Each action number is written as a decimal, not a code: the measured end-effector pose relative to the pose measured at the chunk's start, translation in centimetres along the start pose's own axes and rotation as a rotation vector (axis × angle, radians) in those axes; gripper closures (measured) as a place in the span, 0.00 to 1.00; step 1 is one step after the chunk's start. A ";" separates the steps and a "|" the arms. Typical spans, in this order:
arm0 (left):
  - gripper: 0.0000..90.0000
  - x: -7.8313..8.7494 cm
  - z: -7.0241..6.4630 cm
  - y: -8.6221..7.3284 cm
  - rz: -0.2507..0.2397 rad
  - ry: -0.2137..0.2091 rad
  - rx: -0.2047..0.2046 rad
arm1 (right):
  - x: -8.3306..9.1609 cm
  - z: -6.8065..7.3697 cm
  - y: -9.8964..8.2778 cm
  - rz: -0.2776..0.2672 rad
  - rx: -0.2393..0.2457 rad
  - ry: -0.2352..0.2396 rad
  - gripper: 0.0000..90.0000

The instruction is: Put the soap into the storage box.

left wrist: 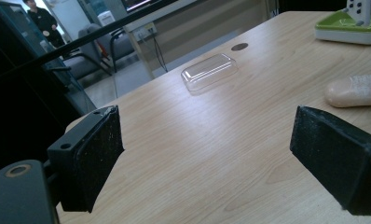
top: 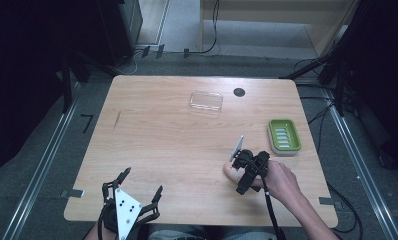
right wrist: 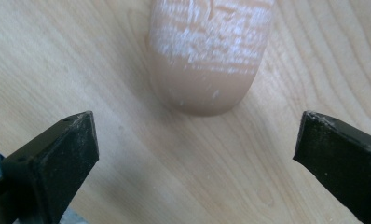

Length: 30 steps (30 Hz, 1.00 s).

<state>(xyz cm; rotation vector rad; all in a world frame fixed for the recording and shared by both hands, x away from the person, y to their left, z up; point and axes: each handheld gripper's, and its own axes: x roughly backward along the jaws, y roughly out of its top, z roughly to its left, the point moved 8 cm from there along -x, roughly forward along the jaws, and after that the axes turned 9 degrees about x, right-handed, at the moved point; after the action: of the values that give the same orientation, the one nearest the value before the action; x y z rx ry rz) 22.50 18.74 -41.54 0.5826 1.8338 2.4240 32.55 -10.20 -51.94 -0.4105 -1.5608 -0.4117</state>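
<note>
Soap, one peach bar, lies on the table under the right gripper in the high view; one green dish and one clear lid sit apart. The left gripper gapes wide, holding nothing. The right gripper view shows its jaws wide (nothing gripped), soap just ahead.

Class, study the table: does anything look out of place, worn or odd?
The soap bar lies bare on the table, apart from the green soap dish, with whitish scuffs across its top. The dish's clear lid sits separately, farther back.
</note>
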 end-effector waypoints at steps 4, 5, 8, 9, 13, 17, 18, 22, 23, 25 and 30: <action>0.11 0.0 0.0 0.0 0.000 0.000 0.000 | -0.1 -0.3 0.6 0.001 0.007 0.000 0.00; 0.11 0.0 0.0 0.0 -0.002 0.001 0.000 | -0.1 -0.3 0.7 0.004 0.007 0.004 0.00; 0.11 0.0 0.0 0.0 -0.001 0.002 -0.004 | -0.4 -0.3 1.1 0.010 0.018 0.010 0.00; 0.11 0.0 0.0 0.0 -0.002 0.003 -0.002 | -0.5 -0.3 1.2 0.008 0.020 0.017 0.00; 0.11 0.0 0.0 0.0 -0.002 0.003 -0.004 | -0.7 -0.5 1.5 0.013 0.016 0.016 0.00; 0.11 0.0 0.0 0.0 -0.002 0.003 -0.005 | -0.7 -0.7 1.7 0.010 0.017 0.016 0.00; 0.11 0.0 0.0 0.0 -0.002 0.002 -0.005 | -0.8 -0.7 1.8 0.006 0.017 0.020 0.00; 0.11 0.0 0.0 0.0 0.001 0.002 -0.008 | -0.8 -0.8 2.2 0.002 0.011 0.026 0.00; 0.11 0.0 0.0 0.0 0.001 0.003 -0.008 | -0.8 -0.9 2.2 0.002 0.016 0.025 0.00; 0.11 0.0 0.0 0.0 0.000 0.003 -0.008 | -0.8 -1.0 2.5 0.000 0.002 0.028 0.00; 0.11 0.0 0.0 0.0 -0.001 0.002 -0.008 | -1.0 -1.1 2.7 0.000 -0.009 0.034 0.00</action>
<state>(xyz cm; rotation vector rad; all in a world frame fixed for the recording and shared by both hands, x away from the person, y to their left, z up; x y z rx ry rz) 22.47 18.76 -41.56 0.5786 1.8237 2.4309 34.89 -8.37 -52.85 -0.4087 -1.5264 -0.4232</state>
